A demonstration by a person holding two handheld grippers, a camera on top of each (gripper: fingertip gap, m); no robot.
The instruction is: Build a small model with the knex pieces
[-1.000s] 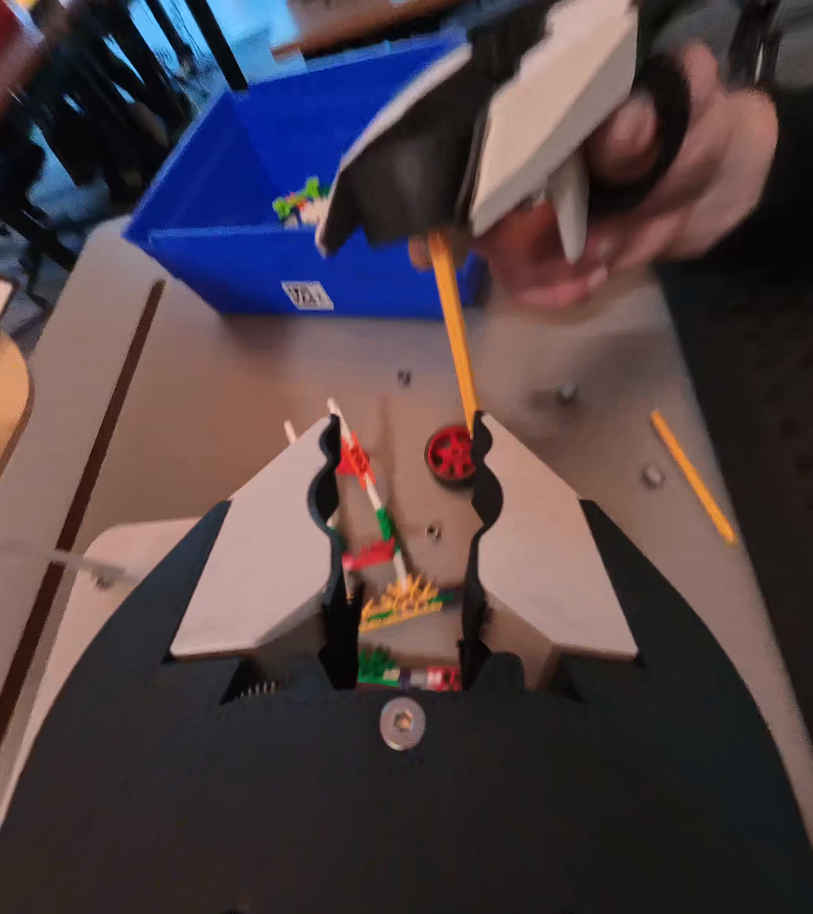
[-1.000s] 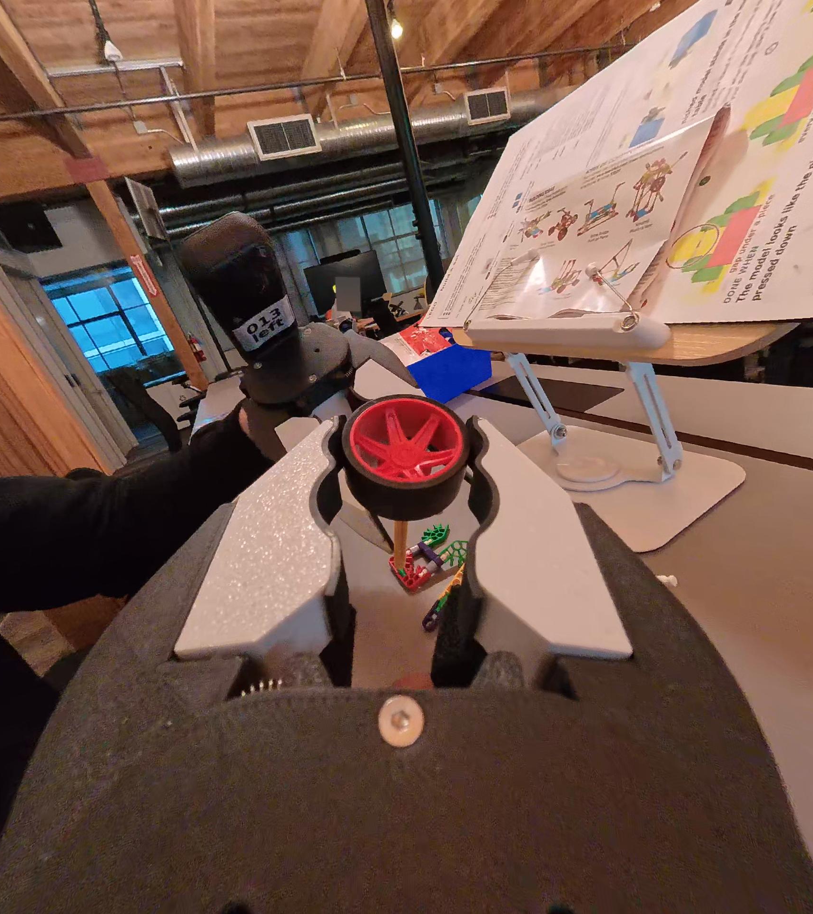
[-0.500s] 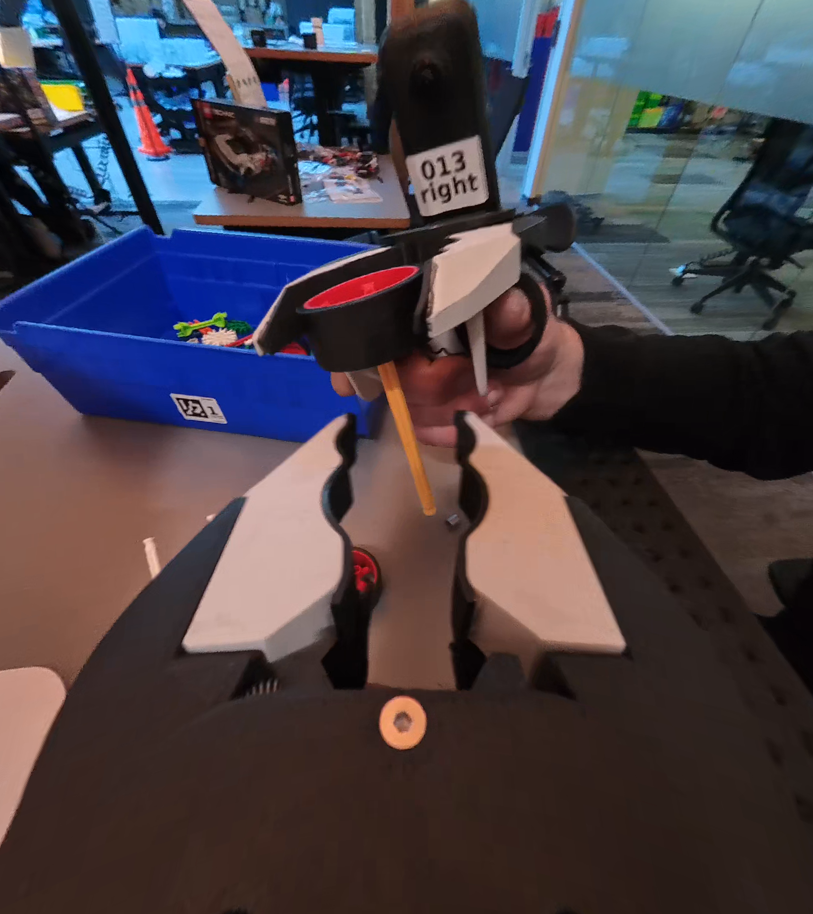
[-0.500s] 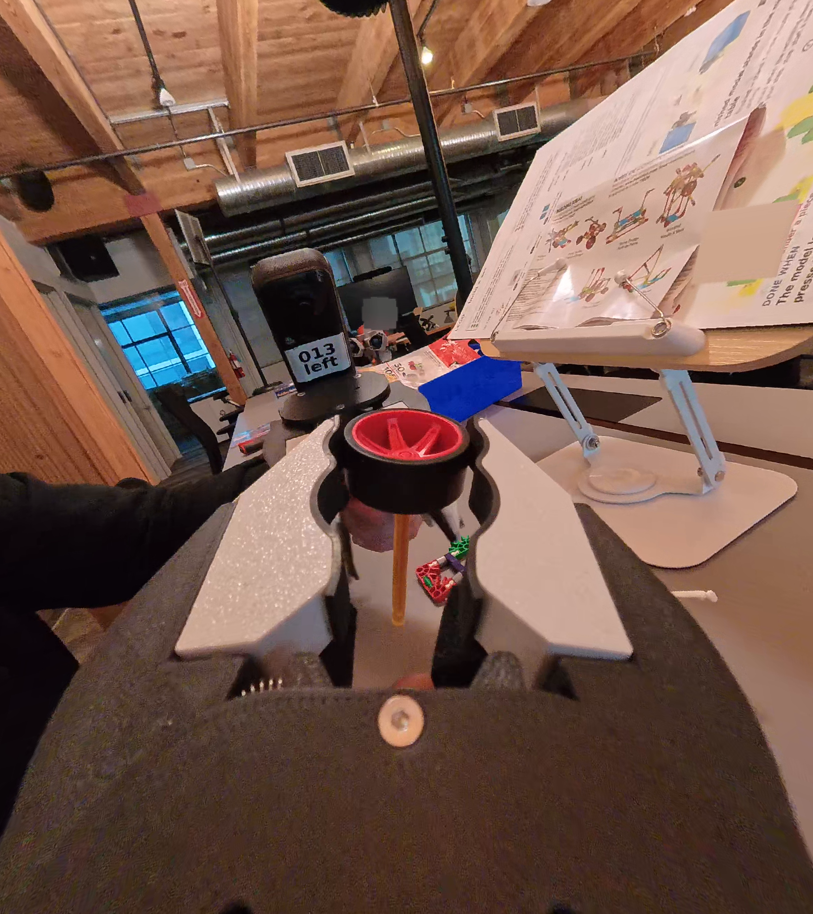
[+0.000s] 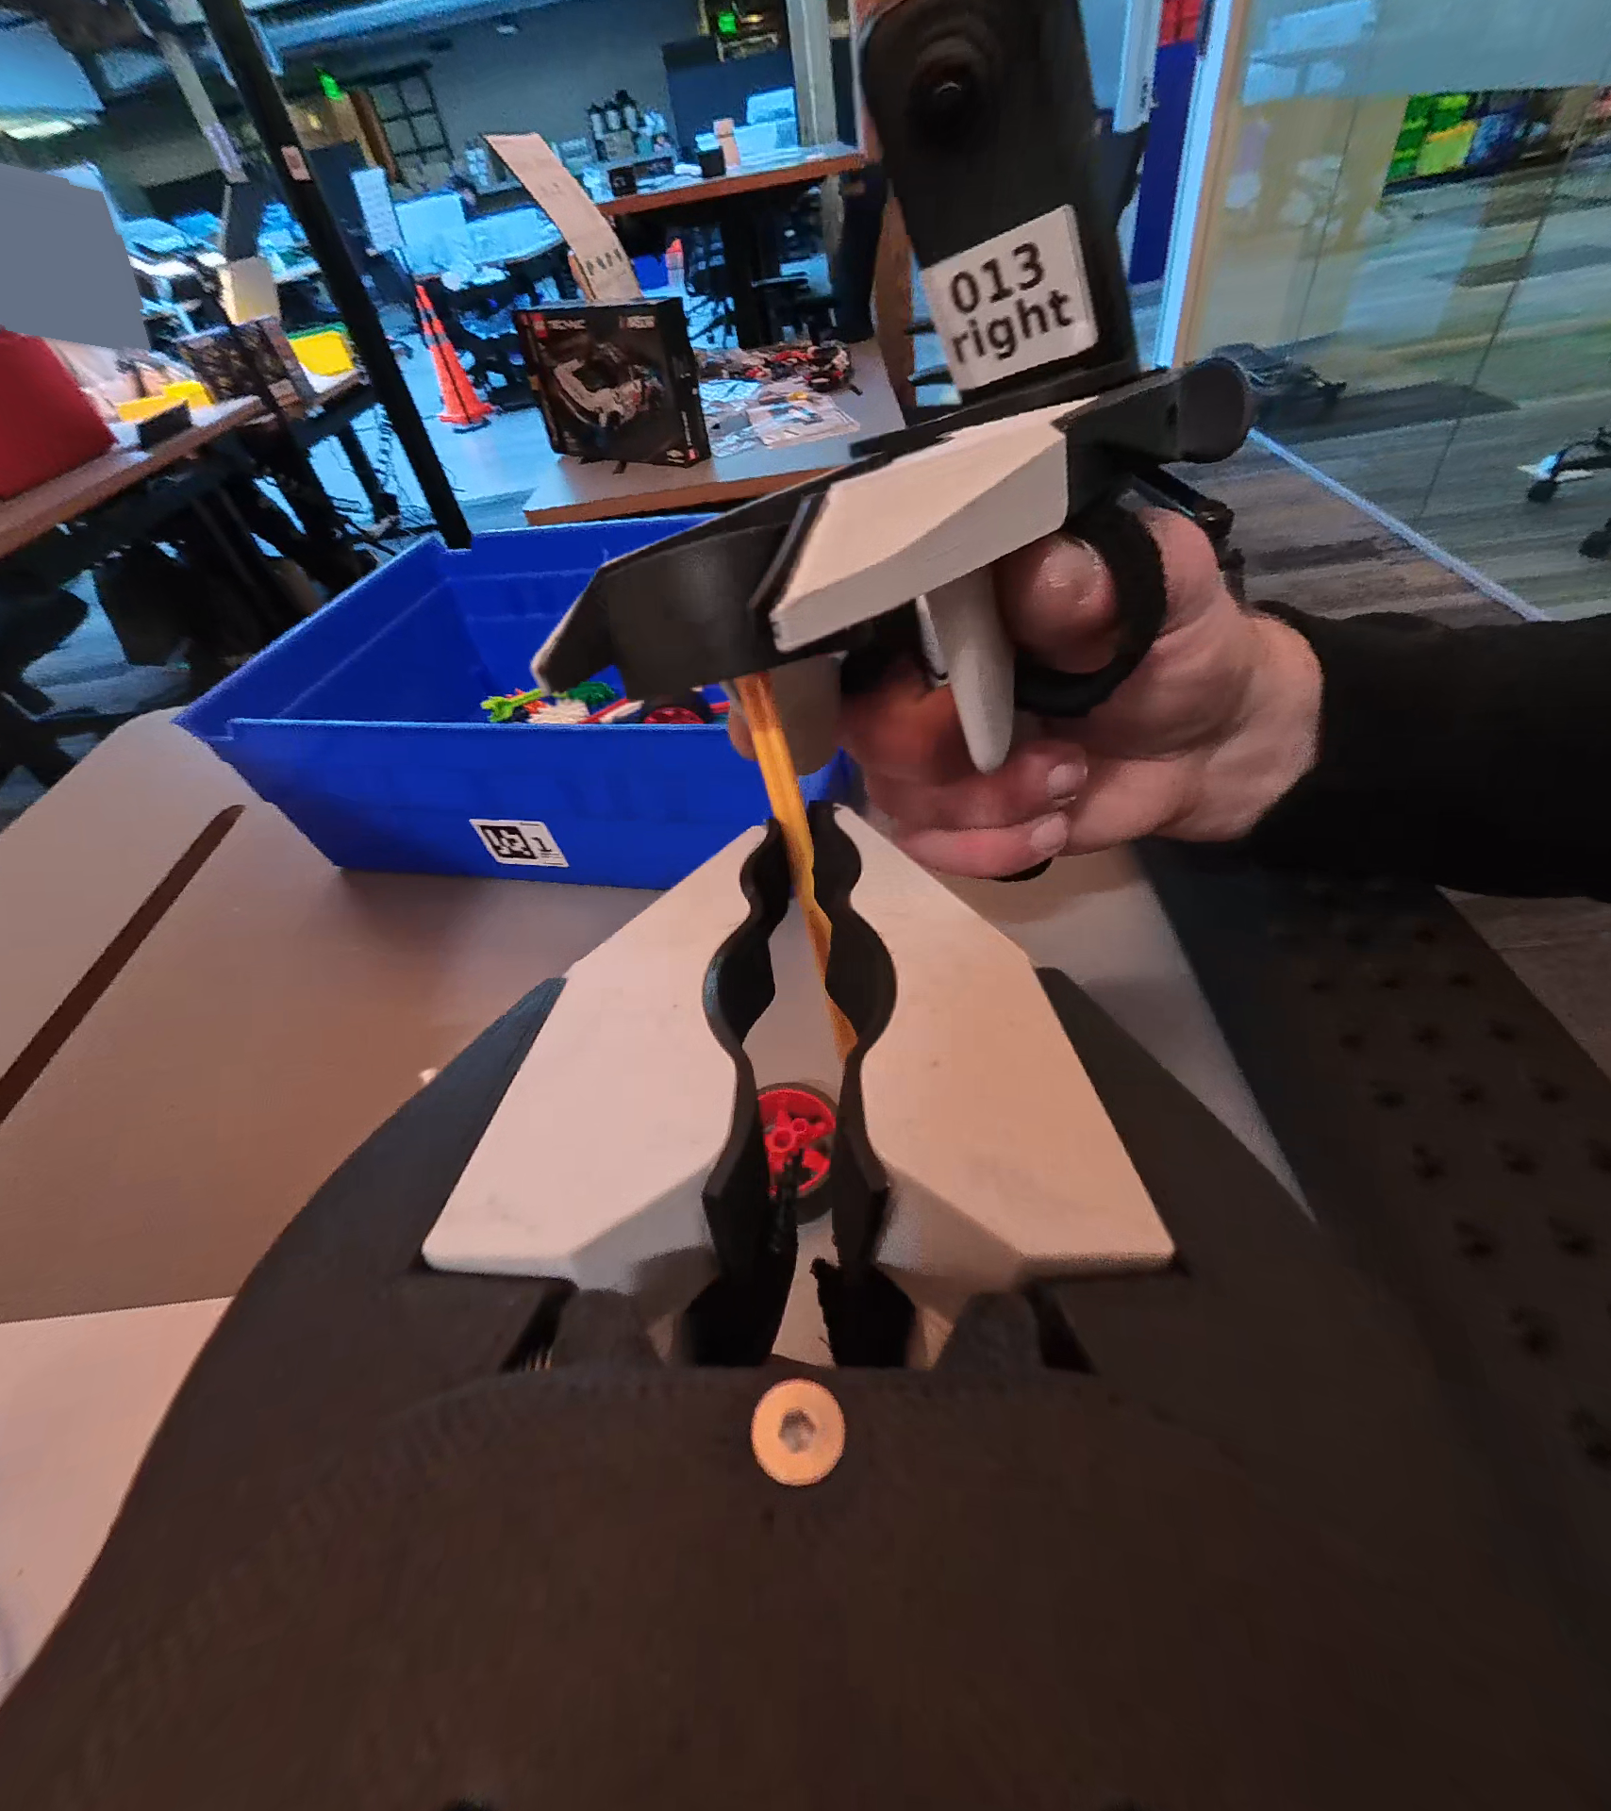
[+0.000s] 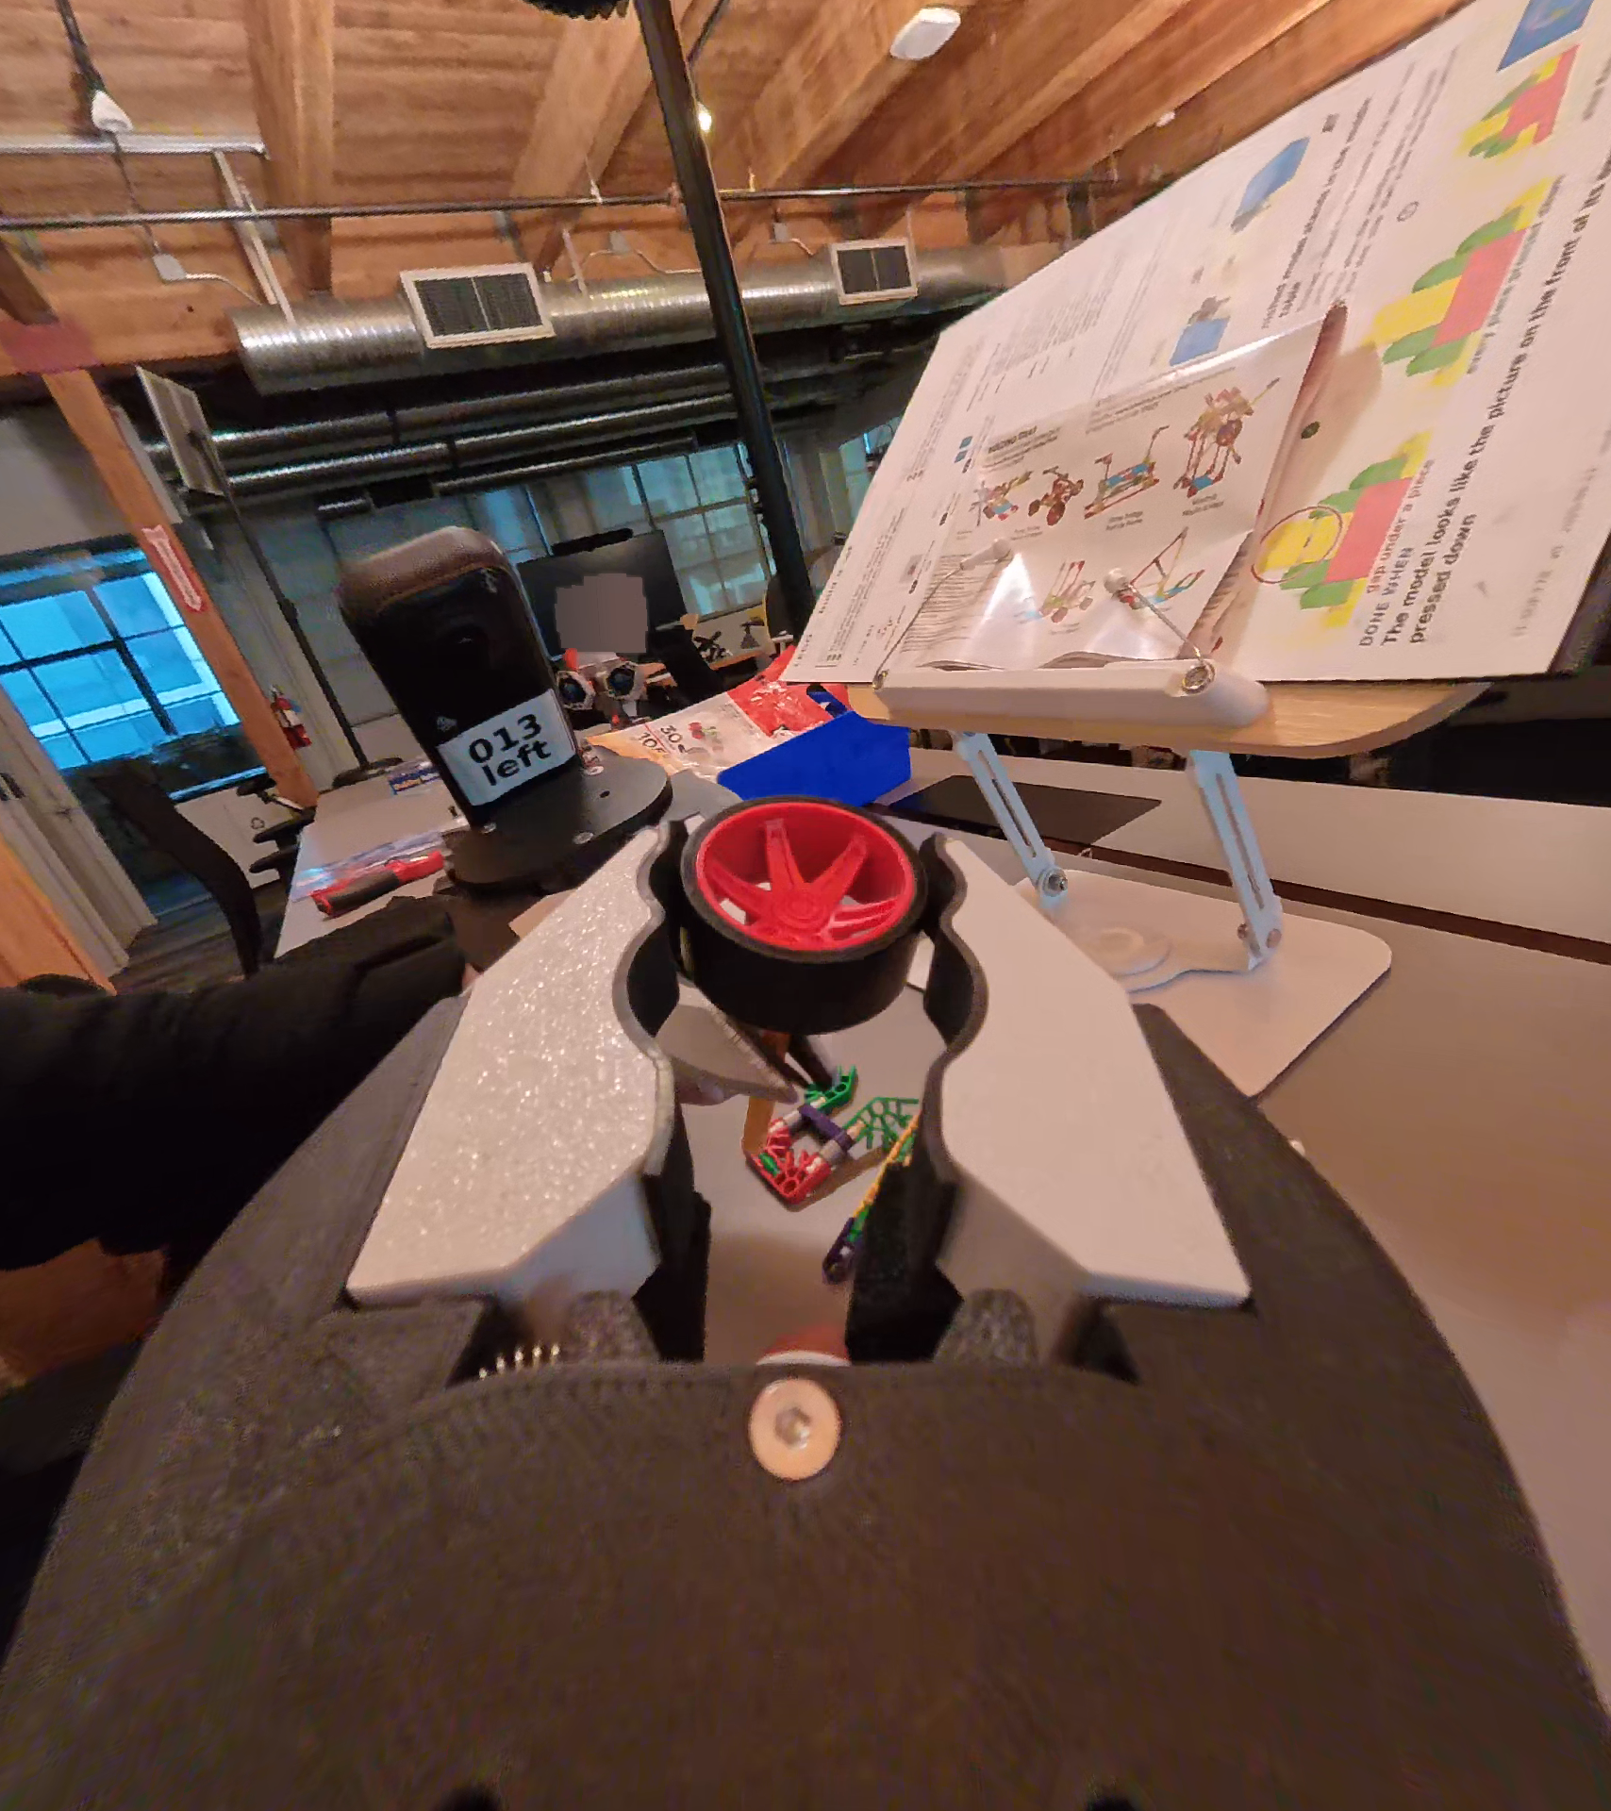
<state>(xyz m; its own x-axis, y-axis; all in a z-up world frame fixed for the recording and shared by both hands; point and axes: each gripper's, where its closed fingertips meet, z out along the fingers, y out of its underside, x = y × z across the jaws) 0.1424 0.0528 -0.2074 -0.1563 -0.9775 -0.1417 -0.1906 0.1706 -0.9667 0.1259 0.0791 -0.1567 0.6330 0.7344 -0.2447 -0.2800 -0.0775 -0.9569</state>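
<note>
Your left tongs (image 5: 800, 845), gaping before, now clench the yellow rod (image 5: 772, 764); right tongs (image 6: 802, 862) clamp the red wheel (image 6: 802, 897) atop it.

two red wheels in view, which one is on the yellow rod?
The red wheel clamped in the right gripper: the yellow rod hangs from its underside into the left gripper. The other wheel lies flat on the table, rodless.
</note>
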